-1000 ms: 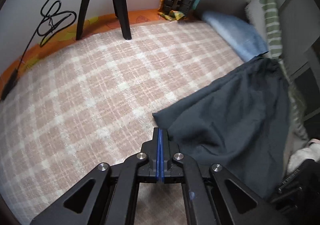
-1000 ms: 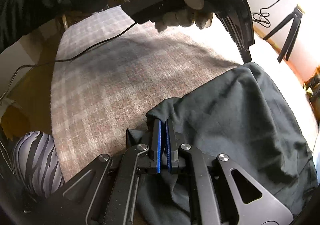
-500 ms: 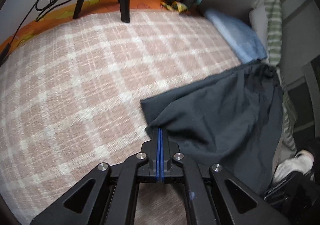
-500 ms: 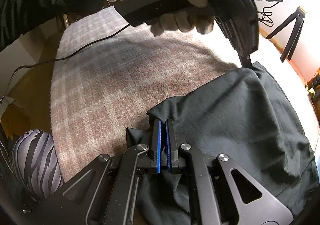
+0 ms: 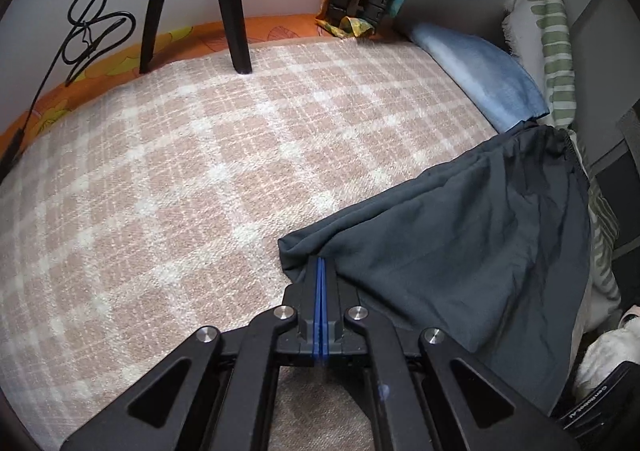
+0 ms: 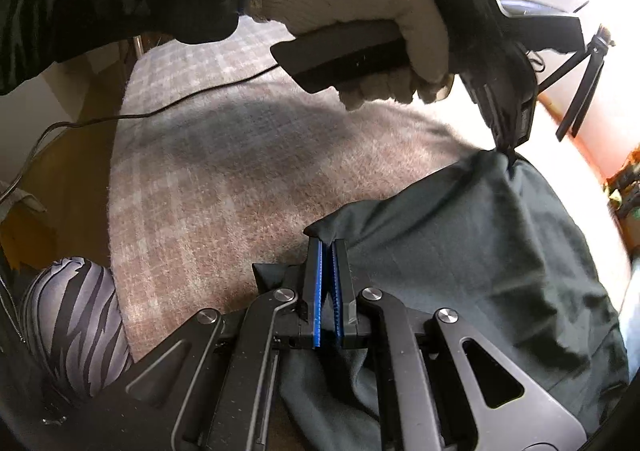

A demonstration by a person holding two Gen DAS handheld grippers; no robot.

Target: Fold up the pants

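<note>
Your left gripper (image 5: 321, 263) is clamped tight on a corner of the dark pants (image 5: 460, 235), blue pads pressed together with the cloth bunched around the tips. From the right wrist view you can see that same left gripper (image 6: 510, 155) pinching the far corner of the pants (image 6: 480, 251), with your gloved left hand (image 6: 384, 47) wrapped round its handle. Your right gripper (image 6: 328, 247) has its fingers drawn narrow on the near corner, fabric caught between the blue pads, more of it hanging down beneath the linkage. The pants stretch between your two grips, lifted along that edge, the rest draped over the plaid blanket (image 5: 180, 179) toward its right edge. At the blanket's far edge stand black tripod legs (image 5: 232, 3), a looped cable (image 5: 92, 31) off to their left. A blue towel (image 5: 476, 71) lies along the far right corner, a striped green cloth (image 5: 554, 39) just beside it. By the near left edge, a zebra-striped cushion (image 6: 76, 323) sits low.
</note>
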